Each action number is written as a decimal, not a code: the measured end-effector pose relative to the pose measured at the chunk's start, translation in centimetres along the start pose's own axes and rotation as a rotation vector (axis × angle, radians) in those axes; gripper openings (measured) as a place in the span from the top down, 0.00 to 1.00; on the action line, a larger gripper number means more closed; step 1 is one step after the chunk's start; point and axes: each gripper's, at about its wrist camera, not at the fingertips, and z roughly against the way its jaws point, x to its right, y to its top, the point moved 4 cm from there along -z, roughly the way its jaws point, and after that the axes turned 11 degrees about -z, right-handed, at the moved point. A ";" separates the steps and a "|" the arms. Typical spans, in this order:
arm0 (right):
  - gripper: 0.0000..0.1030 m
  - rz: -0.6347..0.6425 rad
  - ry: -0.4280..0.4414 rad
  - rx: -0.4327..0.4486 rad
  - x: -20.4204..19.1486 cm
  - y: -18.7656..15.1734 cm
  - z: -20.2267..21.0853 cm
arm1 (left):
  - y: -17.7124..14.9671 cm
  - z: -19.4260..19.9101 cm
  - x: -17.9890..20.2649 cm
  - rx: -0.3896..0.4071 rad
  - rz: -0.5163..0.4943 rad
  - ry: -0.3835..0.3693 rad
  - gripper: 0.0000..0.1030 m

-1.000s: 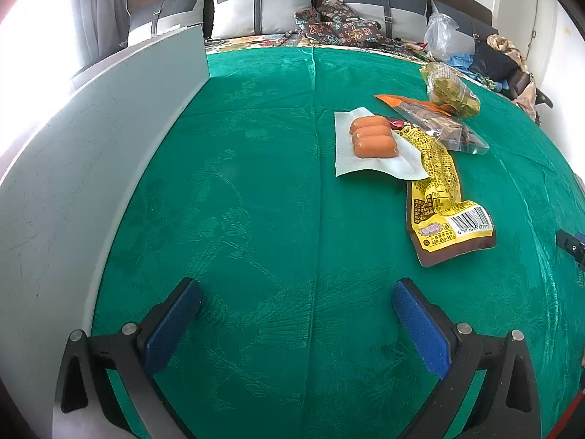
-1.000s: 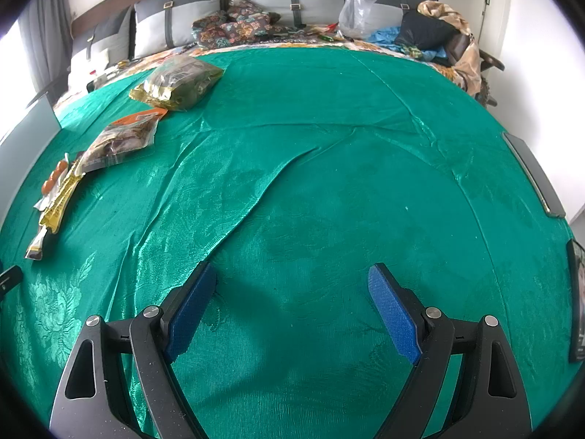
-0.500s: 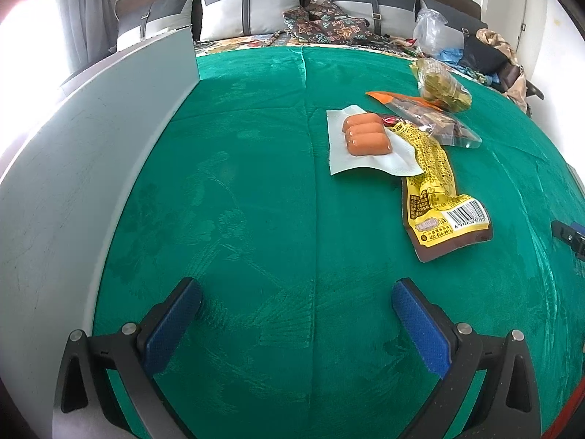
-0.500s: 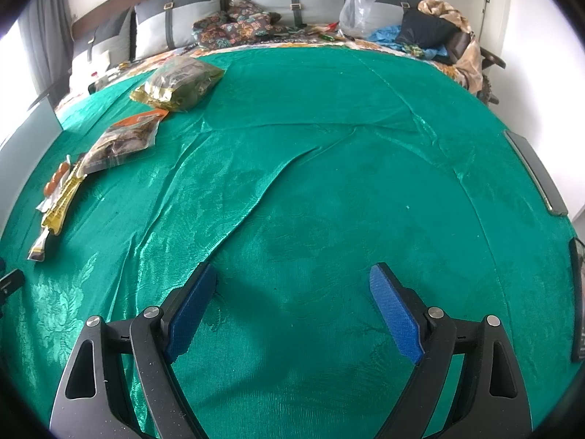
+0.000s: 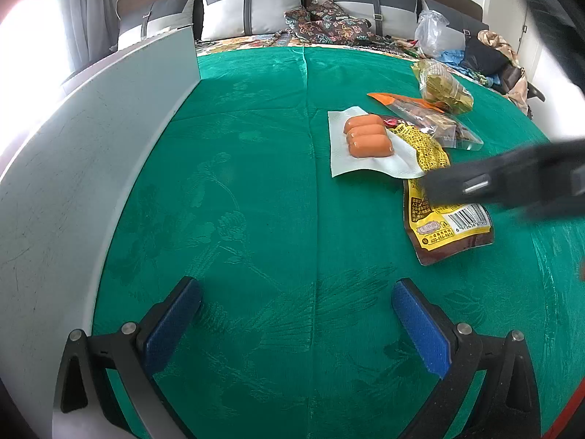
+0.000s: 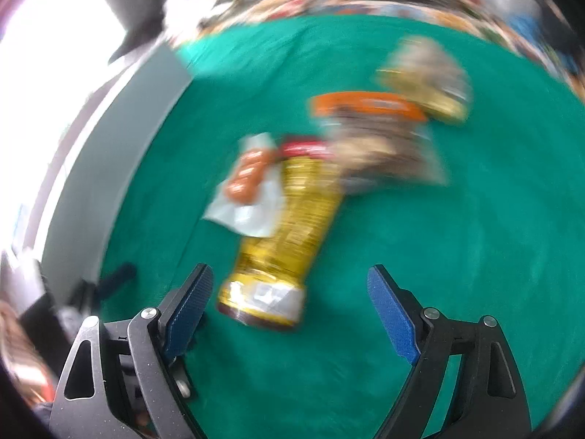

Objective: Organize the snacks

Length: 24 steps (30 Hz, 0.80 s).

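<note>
Several snacks lie in a row on the green cloth (image 5: 256, 201). They are a white pack of three sausages (image 5: 369, 141) (image 6: 248, 179), a yellow packet with a barcode (image 5: 449, 226) (image 6: 292, 219), a clear bag with an orange top (image 5: 431, 117) (image 6: 380, 139) and a green-gold bag (image 5: 442, 84) (image 6: 427, 77). My left gripper (image 5: 296, 285) hangs open over bare cloth, short of the snacks. My right gripper (image 6: 290, 270) hovers wide over the yellow packet's near end, its jaws closing a little. The pads touch nothing. In the left wrist view its black body (image 5: 512, 183) is a blur across the packet.
A tall grey board (image 5: 91, 164) (image 6: 120, 153) runs along the left side of the cloth. Pillows (image 5: 252, 11) and a heap of bags and clothes (image 5: 475, 51) sit at the far end. The right wrist view is motion-blurred.
The right gripper has swung left from bare cloth to above the snack row, and has come into the left wrist view from the right. The left gripper has stayed put.
</note>
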 end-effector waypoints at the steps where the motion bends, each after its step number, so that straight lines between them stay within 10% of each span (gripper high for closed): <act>1: 0.16 0.032 -0.030 -0.013 -0.9 0.1 -0.9 | 0.0 0.0 0.0 0.000 0.000 0.001 0.00; 5: 0.49 0.072 -0.113 -0.027 -1.2 -0.1 -2.8 | 0.0 0.0 0.0 0.000 0.000 0.000 0.00; 8: 0.56 0.038 -0.052 -0.046 0.0 -0.5 -2.1 | 0.0 0.0 0.0 0.001 0.001 0.000 0.00; 24: 0.55 -0.014 -0.189 0.140 15.0 -10.2 6.6 | 0.1 0.0 0.0 0.001 0.000 0.001 0.00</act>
